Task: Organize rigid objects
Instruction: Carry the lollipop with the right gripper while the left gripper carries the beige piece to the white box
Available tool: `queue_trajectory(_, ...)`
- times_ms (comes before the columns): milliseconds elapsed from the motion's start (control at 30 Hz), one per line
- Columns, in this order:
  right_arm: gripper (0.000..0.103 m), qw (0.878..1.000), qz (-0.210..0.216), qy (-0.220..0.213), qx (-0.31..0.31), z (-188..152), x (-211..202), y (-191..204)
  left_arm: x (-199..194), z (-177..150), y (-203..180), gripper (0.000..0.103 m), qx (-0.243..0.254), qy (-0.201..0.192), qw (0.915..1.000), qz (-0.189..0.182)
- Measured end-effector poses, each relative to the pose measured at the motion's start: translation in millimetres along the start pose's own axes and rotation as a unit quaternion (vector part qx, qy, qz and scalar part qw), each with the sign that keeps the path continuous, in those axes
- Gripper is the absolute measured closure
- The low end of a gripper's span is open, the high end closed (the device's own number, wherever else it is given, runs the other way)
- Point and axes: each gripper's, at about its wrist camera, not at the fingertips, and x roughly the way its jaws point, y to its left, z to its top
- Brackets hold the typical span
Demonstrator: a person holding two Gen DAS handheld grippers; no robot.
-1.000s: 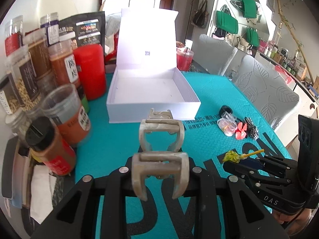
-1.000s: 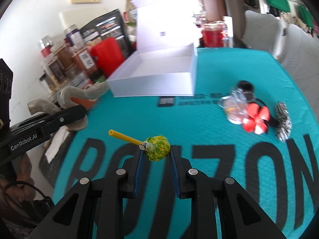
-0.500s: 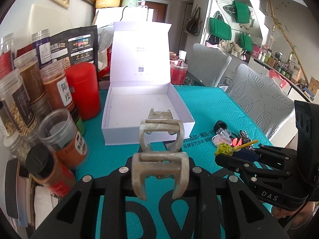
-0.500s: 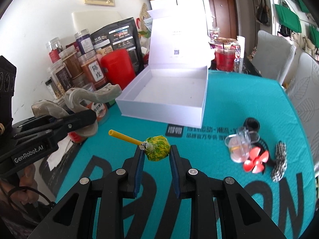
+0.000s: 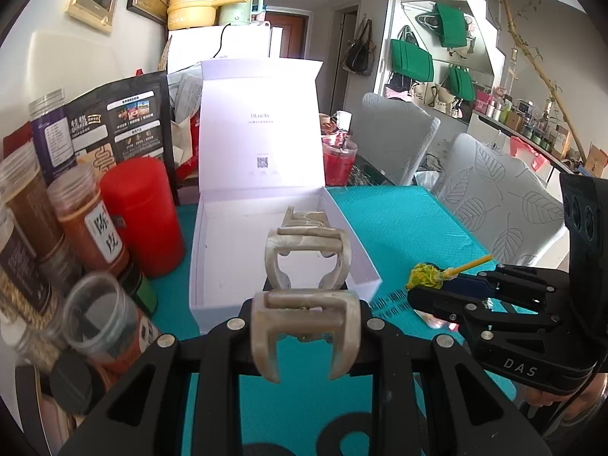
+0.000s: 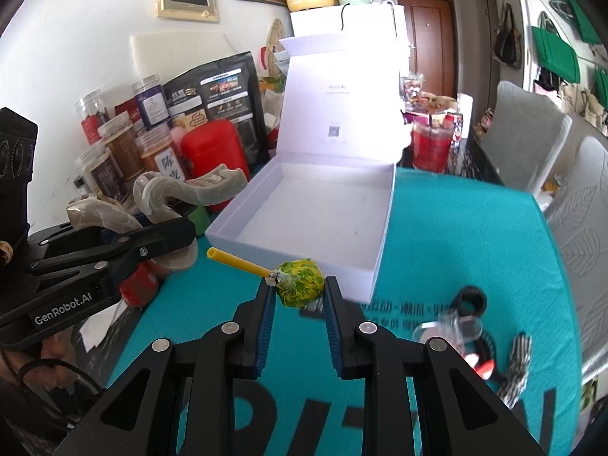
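My left gripper (image 5: 304, 315) is shut on a beige marbled hair claw clip (image 5: 306, 262), which hangs over the near edge of the open white box (image 5: 212, 315). The box's lid stands upright at the back, and nothing lies on its floor. To the right, my right gripper (image 5: 429, 296) is shut on a lollipop (image 5: 423, 275) in a yellow-green wrapper with a yellow stick. In the right wrist view the lollipop (image 6: 300, 283) sits between the blue pads of my right gripper (image 6: 298, 296), just short of the box (image 6: 315, 209). The hair clip (image 6: 190, 190) and my left gripper (image 6: 167, 231) are at the left.
Spice jars (image 5: 76, 209), a red canister (image 5: 140, 209) and a black pouch crowd the table's left side. A red cup (image 5: 338, 159) stands behind the box. On the teal cloth at right lie a clear cup (image 6: 448, 330), a black ring (image 6: 471, 298) and a striped clip (image 6: 516, 357). Grey chairs (image 5: 494, 205) stand beyond.
Both grippers have risen and moved forward towards the white box, which now looks nearer. Each keeps its grip: the hair clip in the left, the lollipop in the right.
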Motion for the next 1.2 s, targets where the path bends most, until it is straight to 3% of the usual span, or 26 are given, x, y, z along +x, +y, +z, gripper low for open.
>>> queue_trajectory(333,0.078,1.0,0.009,-0.018,-0.014,43.4,32.7,-12.9,45.8,36.6,21.1,0.077,-0.011,-0.003,0.9998,0.019)
queue_trajectory(800,0.078,0.999,-0.026,-0.025,-0.039,99.1,72.8,-28.0,98.2,87.3,47.3,0.077,-0.023,-0.03,0.9971,0.066)
queue_trajectory(967,0.078,0.999,-0.036,-0.013,-0.032,114.9,94.2,-37.5,123.5,99.5,62.0,0.077,-0.05,-0.018,0.9956,0.077)
queue_trajectory(1200,0.078,0.998,-0.047,0.004,-0.03,125.1,122.8,-45.7,161.7,98.6,72.0,0.077,-0.04,0.019,0.9948,0.092)
